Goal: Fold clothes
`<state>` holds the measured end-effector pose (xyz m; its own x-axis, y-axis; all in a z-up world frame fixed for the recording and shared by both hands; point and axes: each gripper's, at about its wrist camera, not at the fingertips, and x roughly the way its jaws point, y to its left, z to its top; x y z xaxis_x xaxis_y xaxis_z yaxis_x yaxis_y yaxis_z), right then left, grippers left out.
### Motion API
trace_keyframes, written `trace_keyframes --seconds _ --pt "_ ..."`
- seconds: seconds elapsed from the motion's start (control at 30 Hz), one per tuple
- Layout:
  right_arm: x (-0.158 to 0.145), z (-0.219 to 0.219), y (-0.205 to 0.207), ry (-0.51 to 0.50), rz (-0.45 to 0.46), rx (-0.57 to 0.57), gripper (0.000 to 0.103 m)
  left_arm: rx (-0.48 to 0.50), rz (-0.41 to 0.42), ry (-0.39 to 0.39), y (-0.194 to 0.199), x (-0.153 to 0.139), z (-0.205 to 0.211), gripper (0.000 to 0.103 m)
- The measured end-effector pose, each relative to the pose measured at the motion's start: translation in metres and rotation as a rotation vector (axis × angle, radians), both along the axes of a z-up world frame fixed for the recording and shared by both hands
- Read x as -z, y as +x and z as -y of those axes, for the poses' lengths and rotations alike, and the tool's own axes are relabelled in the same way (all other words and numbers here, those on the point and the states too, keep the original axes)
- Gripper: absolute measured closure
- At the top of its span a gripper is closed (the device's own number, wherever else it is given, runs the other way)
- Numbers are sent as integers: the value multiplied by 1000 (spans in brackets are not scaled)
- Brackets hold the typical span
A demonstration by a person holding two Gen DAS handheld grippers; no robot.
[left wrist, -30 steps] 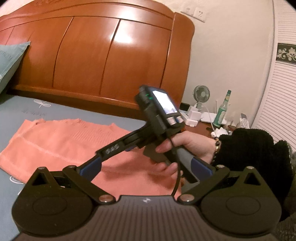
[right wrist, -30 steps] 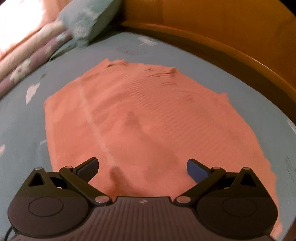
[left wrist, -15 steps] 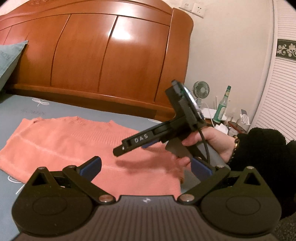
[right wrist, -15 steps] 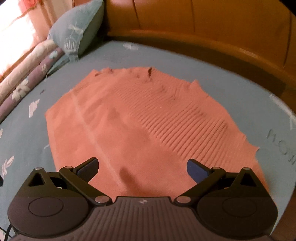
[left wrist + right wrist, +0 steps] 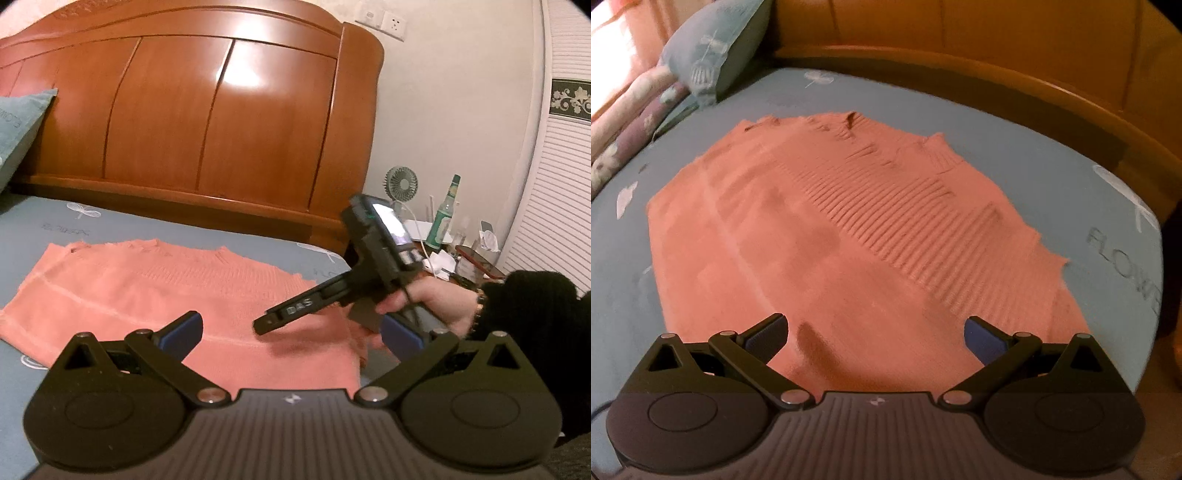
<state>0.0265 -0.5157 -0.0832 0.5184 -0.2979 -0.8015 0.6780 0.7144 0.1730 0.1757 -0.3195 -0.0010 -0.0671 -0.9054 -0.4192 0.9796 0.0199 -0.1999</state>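
One salmon knit sweater (image 5: 849, 236) spread flat on blue bedsheet (image 5: 1052, 177), near headboard (image 5: 207, 122); soft, light, limp, stretchy; pinch hem corner or side edge; left gripper (image 5: 291, 330), right gripper (image 5: 874, 334) both spread, holding nothing.

Left gripper (image 5: 291, 330) held low and level, jaws spread wide, blue-padded fingertips (image 5: 183, 326) well apart, nothing between them. Right gripper (image 5: 873, 332) likewise gaping, both blue pads (image 5: 980, 338) far apart and gripping nothing, tilted down toward the bed. Seen from the left wrist view as a black pistol-shaped tool with its nose angled down to the left and its lit screen facing up and back. Right hand (image 5: 436, 306) wrapped round that handle from the right side, fingers curled under it, thumb along the top. Wrist wearing a bracelet, forearm covered by a fuzzy black sleeve (image 5: 532, 314). Left hand out of sight behind its own camera.
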Motion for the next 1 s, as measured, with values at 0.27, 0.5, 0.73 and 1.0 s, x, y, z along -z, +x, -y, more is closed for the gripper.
trace_keyframes --seconds 0.27,0.5,0.73,1.0 --pt "-27 -14 -39 -97 -4 7 0 -122 -53 -57 24 -5 -14 1" --pt "-56 -1 -102 108 284 -41 0 -435 -54 -81 49 -14 -24 1" --pt "1 12 -85 307 288 -155 0 -581 0 10 24 -23 -32 1" --pt "-5 14 -113 341 397 -172 0 -599 111 144 -30 -8 -43 1"
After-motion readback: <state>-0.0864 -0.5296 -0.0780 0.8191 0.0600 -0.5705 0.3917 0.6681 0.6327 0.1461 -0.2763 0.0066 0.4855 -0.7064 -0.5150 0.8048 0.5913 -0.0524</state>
